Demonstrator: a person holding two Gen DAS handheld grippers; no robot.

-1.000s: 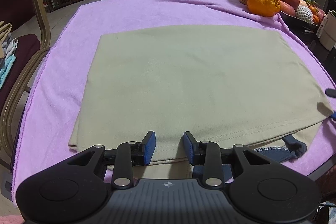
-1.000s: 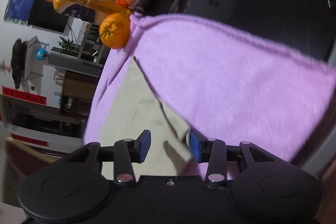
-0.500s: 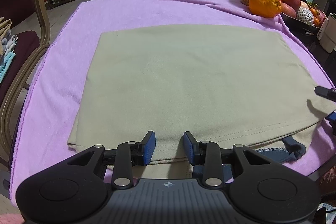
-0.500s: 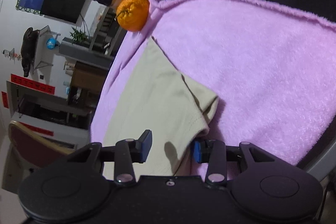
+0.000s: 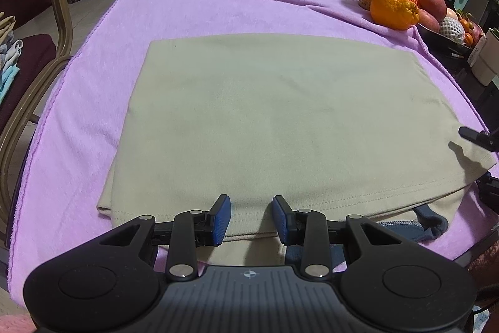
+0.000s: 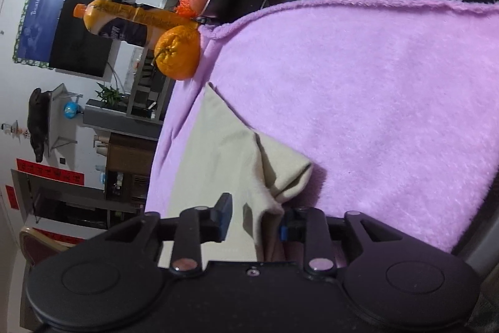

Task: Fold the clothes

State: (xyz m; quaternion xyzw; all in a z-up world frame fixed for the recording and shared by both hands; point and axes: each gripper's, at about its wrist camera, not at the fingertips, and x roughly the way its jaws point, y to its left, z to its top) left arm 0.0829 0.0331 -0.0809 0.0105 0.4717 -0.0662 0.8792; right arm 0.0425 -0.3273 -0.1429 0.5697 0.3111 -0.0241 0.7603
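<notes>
Lying flat on the purple towel (image 5: 93,102), folded beige shirt (image 5: 274,114), long axis left to right. Left gripper (image 5: 251,217) open, jaws straddling the near hem. Right gripper (image 6: 255,219) open around the shirt's right corner, nearer for lifting that end leftward.

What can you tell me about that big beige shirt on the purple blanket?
The beige shirt is soft, plain knit cloth, folded into a wide flat rectangle on the purple blanket. A stitched hem runs along its near edge, and a bluish-grey collar part peeks out underneath at the near right. The left gripper has open jaws either side of the near hem. The right gripper, also open, straddles the shirt's right corner, which is bunched up a little between its jaws.
</notes>
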